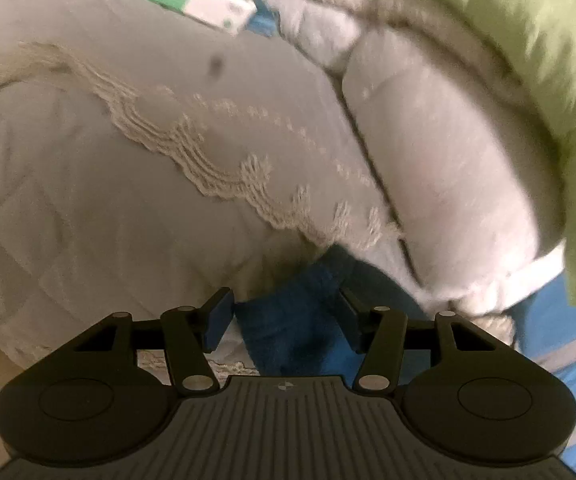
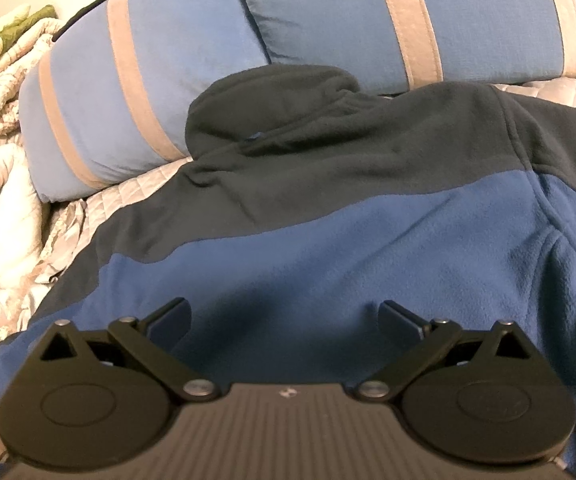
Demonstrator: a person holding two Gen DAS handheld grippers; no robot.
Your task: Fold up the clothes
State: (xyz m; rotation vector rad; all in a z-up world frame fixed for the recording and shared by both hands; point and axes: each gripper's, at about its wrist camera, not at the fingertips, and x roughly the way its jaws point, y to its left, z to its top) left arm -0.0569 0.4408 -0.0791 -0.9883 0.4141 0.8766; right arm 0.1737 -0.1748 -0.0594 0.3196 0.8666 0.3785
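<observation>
A: Bedspread carries the fleece jacket, back up, hood far against the striped pillows.
B: Step?
A: Probably grasping. Right gripper gapes just above it; left gripper likewise parted over blue fabric, gripping nothing.

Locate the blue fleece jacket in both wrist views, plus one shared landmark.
Left wrist: only a blue patch of the fleece jacket shows, bottom centre, between the open left claw fingers, under the lace-edged bedspread.
Right wrist: the jacket fills the middle and lower picture, ahead of the open right claw.
Shared landmark: the blue pillow with beige stripes.
</observation>
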